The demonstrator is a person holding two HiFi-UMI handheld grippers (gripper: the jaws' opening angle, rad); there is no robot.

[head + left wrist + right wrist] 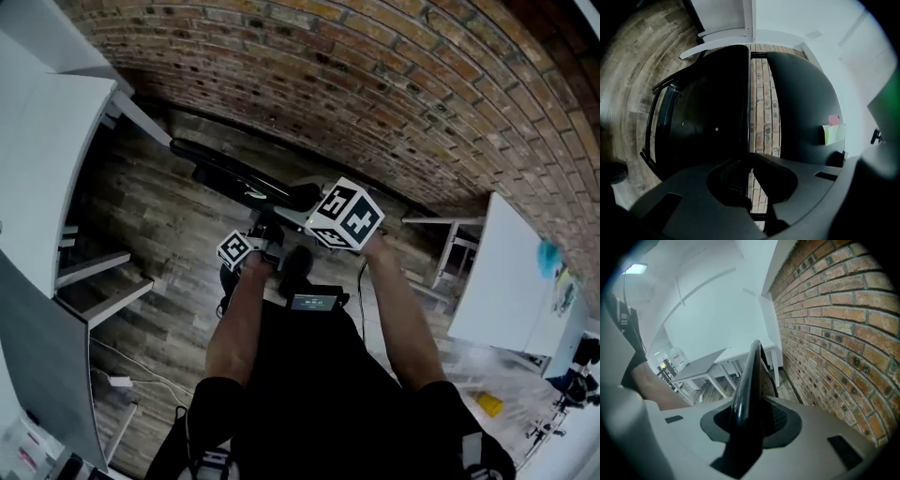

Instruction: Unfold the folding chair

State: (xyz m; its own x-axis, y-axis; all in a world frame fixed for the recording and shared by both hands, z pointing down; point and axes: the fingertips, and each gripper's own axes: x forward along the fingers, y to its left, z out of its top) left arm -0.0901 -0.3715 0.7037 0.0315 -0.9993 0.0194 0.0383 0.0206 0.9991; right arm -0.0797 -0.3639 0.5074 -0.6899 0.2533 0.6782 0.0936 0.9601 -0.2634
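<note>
The black folding chair [234, 174] stands on the wooden floor close to the brick wall. My left gripper [270, 240], black, is shut on a thin edge of the chair. In the left gripper view that edge runs up from the left gripper [750, 165], between the dark seat panel [708, 122] and the rounded back panel [801, 112], with brick showing through the gap. My right gripper [307, 199], grey with a marker cube, is shut on a glossy black chair rail [748, 380]. The rail rises straight out of the right gripper [751, 423].
The brick wall [375, 84] curves behind the chair. White tables stand at the left [47, 159] and right [497, 272], and white shelves [103, 281] are at the left. A cable and plug [122, 380] lie on the floor. Sticky notes [833, 131] hang on a white surface.
</note>
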